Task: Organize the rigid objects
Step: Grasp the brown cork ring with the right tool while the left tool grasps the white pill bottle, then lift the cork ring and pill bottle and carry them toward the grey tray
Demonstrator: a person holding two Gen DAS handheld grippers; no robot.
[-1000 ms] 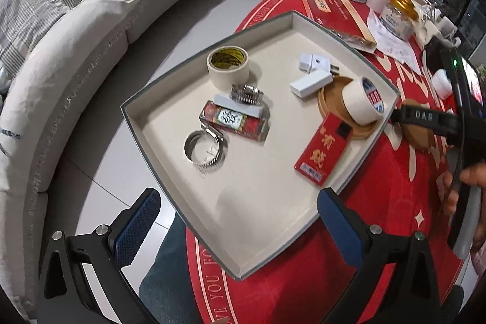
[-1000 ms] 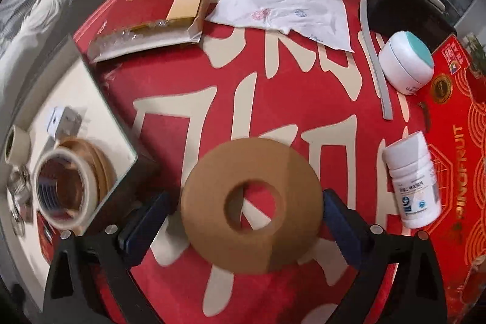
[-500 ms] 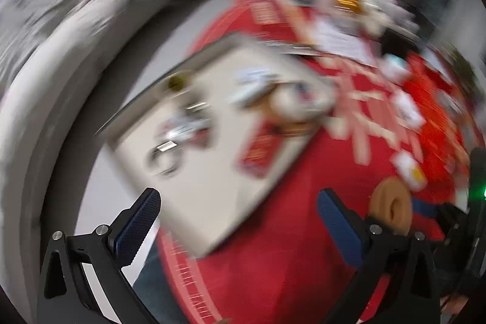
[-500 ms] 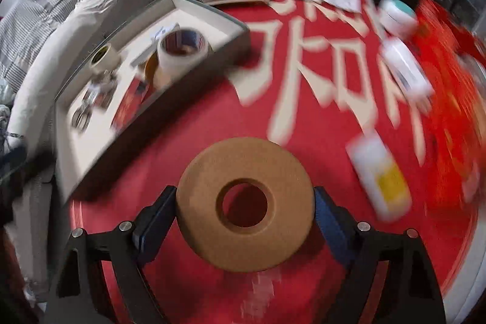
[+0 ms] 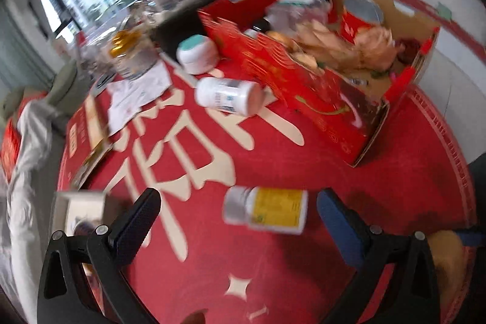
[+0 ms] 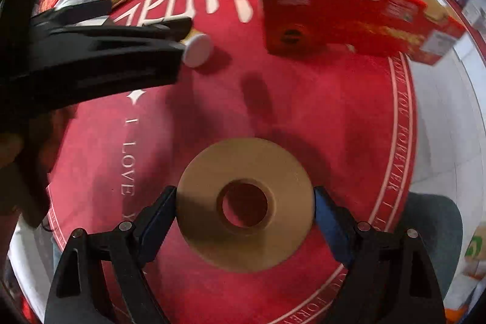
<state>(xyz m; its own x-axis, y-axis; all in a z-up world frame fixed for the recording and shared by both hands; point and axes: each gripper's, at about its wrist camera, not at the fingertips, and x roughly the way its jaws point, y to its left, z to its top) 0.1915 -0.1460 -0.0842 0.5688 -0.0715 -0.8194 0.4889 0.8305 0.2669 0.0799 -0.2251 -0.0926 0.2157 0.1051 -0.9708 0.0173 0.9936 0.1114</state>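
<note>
Right gripper (image 6: 244, 211): its blue-padded fingers (image 6: 158, 211) press on both rims of a brown tape roll (image 6: 244, 202), so the roll is held, lying flat between them above the red tabletop (image 6: 303, 111).
Left gripper (image 5: 238, 220): fingers spread wide with nothing between the pads; it hangs over the tabletop, and in the right wrist view its black body fills the left side.
Yellow-labelled bottle (image 5: 267, 210): on its side on the tabletop, seen between the left fingers and beyond them, not touched; blurred.
White pill bottle (image 5: 227, 96): on its side farther off, just beside the red cardboard box (image 5: 303, 87).
Red cardboard box: open-topped, packed with mixed goods, toward the far right of the tabletop.
White jar with teal lid (image 5: 197, 52): upright, behind the pill bottle, near the box's end.
Papers (image 5: 136, 94): flat on the tabletop, left of the pill bottle.
Tray (image 5: 80, 202): only a corner shows, at the tabletop's left edge behind the left finger.
</note>
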